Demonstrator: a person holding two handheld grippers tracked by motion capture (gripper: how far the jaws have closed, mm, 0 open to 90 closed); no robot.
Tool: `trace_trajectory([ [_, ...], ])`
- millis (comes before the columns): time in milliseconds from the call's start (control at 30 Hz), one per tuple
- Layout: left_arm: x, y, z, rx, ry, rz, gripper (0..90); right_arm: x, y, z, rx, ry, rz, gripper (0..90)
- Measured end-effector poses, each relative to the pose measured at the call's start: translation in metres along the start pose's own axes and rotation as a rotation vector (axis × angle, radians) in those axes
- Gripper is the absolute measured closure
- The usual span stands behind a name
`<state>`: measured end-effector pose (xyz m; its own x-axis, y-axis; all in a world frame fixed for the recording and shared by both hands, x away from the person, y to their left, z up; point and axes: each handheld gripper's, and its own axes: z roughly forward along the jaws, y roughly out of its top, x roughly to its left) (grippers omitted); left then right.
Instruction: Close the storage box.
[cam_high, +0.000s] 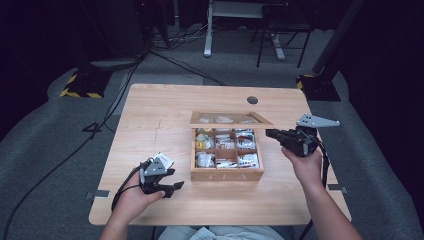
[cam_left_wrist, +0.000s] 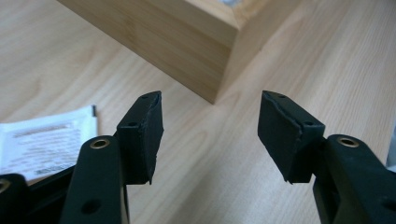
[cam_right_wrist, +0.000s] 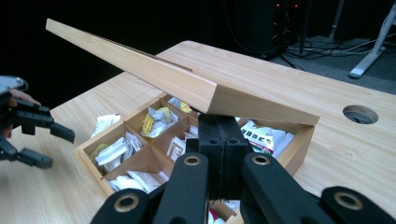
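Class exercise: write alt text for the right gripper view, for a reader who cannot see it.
The right gripper, jaws shut, props up the raised wooden lid of a compartmented tea box full of sachets. The left gripper waits open at the left, above the wooden table.

Right gripper (cam_high: 272, 133) props the lid (cam_high: 231, 119) of the wooden tea box (cam_high: 227, 174) up; sachets fill the compartments. Left gripper (cam_high: 176, 179) low on the table (cam_high: 155, 110), jaws apart, left of box.

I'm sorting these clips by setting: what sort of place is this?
Probably a lab or studio workspace, not a home: a lone wooden table on grey carpet, cables trailing across the floor, and hazard-striped stand bases in a darkened room.
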<state>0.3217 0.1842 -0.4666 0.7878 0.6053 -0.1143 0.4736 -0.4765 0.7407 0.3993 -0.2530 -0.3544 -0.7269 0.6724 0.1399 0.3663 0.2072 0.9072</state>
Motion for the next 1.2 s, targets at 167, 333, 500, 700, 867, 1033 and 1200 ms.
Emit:
trace_trajectory([
  [167, -0.006, -0.004, 0.007, 0.011, -0.013, -0.001, 39.9, 0.0, 0.0, -0.001, 0.013, 0.007, 0.001, 89.8],
  [333, -0.008, -0.01, 0.009, -0.005, -0.021, 0.019, 39.9, -0.001, -0.001, -0.001, 0.026, 0.009, 0.011, 89.8],
  [500, -0.006, -0.017, 0.011, 0.016, -0.007, 0.019, 39.9, -0.002, 0.0, -0.002, 0.056, 0.004, 0.029, 89.7],
  [700, -0.008, -0.025, 0.015, 0.038, -0.004, 0.021, 39.8, -0.001, -0.001, -0.002, 0.087, 0.007, 0.04, 89.7],
  [867, -0.008, -0.029, 0.018, 0.057, -0.001, 0.016, 39.8, 0.002, -0.002, -0.002, 0.122, 0.004, 0.042, 89.6],
  [1033, -0.008, -0.03, 0.019, 0.047, -0.002, 0.016, 39.4, 0.004, -0.004, -0.004, 0.151, 0.002, 0.037, 89.1],
  [1200, -0.007, -0.031, 0.02, 0.033, -0.005, 0.014, 38.6, 0.007, -0.005, -0.006, 0.158, 0.006, 0.029, 88.5],
])
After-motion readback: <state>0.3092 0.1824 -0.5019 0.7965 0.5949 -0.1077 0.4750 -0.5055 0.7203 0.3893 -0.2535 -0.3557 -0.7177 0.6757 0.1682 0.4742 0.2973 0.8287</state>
